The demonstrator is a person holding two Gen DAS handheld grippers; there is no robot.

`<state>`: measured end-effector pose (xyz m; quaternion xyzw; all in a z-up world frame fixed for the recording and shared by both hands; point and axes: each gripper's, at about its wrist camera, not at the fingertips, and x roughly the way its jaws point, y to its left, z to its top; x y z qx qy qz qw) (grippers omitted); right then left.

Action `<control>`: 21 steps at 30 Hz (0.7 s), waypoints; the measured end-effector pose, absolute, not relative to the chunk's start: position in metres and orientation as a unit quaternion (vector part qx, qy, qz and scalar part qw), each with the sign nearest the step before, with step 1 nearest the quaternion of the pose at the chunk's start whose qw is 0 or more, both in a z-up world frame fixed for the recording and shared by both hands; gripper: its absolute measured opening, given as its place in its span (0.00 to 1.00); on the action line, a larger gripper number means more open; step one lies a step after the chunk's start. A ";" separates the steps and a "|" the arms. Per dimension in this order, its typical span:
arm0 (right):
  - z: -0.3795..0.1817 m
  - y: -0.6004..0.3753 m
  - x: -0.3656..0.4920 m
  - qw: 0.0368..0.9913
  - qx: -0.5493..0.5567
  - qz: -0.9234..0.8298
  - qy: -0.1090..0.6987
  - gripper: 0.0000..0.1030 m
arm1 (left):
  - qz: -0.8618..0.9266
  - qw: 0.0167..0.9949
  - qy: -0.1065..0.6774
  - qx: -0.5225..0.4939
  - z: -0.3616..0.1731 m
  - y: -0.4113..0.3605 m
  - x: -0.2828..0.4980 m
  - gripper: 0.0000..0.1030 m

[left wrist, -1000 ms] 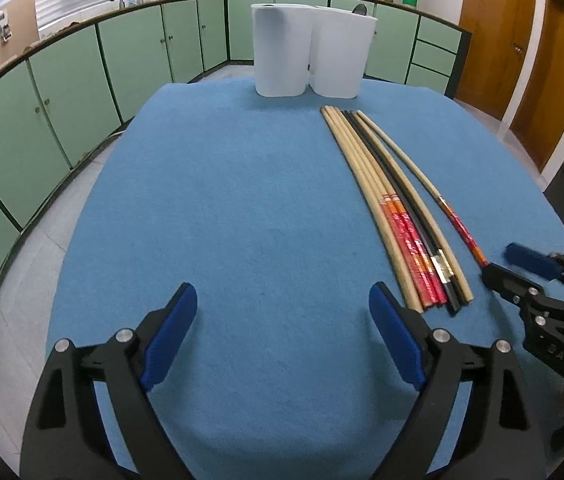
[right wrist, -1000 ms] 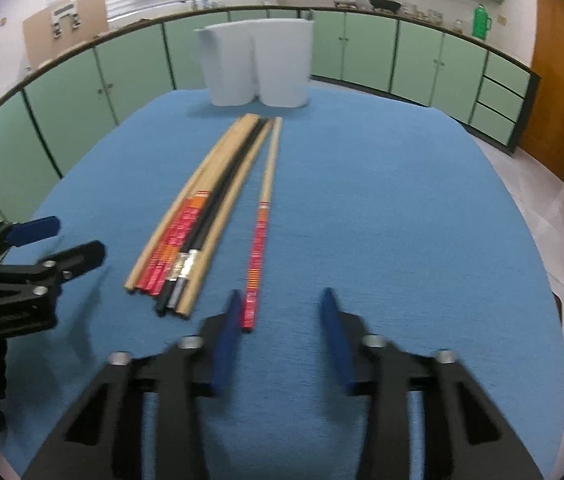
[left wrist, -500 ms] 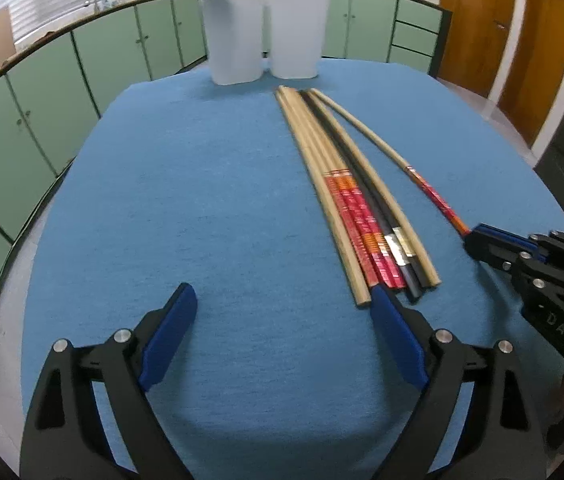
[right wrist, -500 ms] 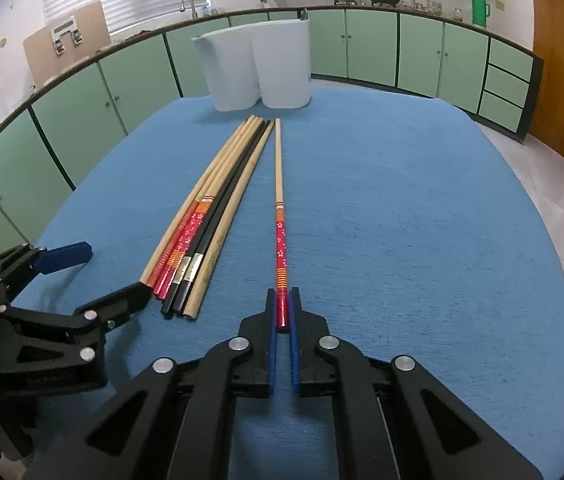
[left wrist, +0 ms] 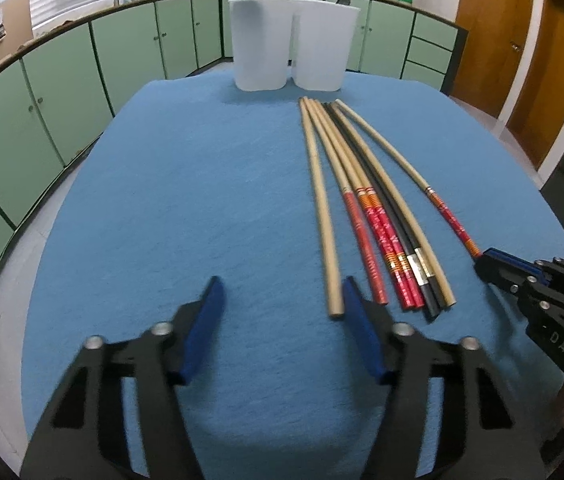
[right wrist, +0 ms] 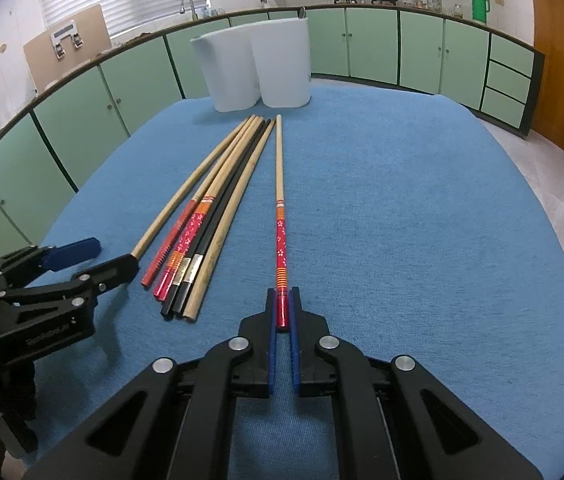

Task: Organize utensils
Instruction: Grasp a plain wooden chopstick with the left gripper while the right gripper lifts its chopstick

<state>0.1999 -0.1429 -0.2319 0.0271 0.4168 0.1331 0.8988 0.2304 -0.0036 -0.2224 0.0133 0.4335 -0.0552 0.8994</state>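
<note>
Several long chopsticks [left wrist: 377, 216] lie in a bundle on the blue table cloth [left wrist: 186, 200]; the bundle also shows in the right wrist view [right wrist: 210, 216]. My right gripper [right wrist: 282, 308] is shut on the red patterned end of a lone chopstick [right wrist: 280, 200] lying right of the bundle; this chopstick also shows in the left wrist view [left wrist: 421, 184]. My left gripper [left wrist: 282, 296] is open, its right finger beside the near end of the leftmost plain wooden chopstick [left wrist: 323, 216], which lies between the jaws. In the right wrist view the left gripper [right wrist: 94, 258] is at the left.
A white two-part utensil holder [left wrist: 289, 60] stands at the table's far edge, also in the right wrist view [right wrist: 258, 68]. Green kitchen cabinets [left wrist: 42, 92] ring the room. Brown doors [left wrist: 489, 32] are at the right.
My right gripper closed on the lone red-ended chopstick. My left gripper moved right and narrowed, so the leftmost plain chopstick's end now lies between its fingers; that chopstick has shifted apart from the bundle.
</note>
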 end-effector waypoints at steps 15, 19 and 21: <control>-0.204 -0.147 0.193 0.911 0.017 0.132 0.391 0.05 | -0.088 0.907 0.412 0.008 -0.202 -0.007 0.223 0.06; -0.172 -0.154 0.192 0.922 0.010 0.137 0.362 0.05 | -0.088 0.919 0.383 0.008 -0.171 -0.001 0.219 0.06; -0.154 -0.158 0.191 0.928 0.006 0.139 0.347 0.05 | -0.089 0.928 0.363 0.012 -0.151 0.000 0.217 0.06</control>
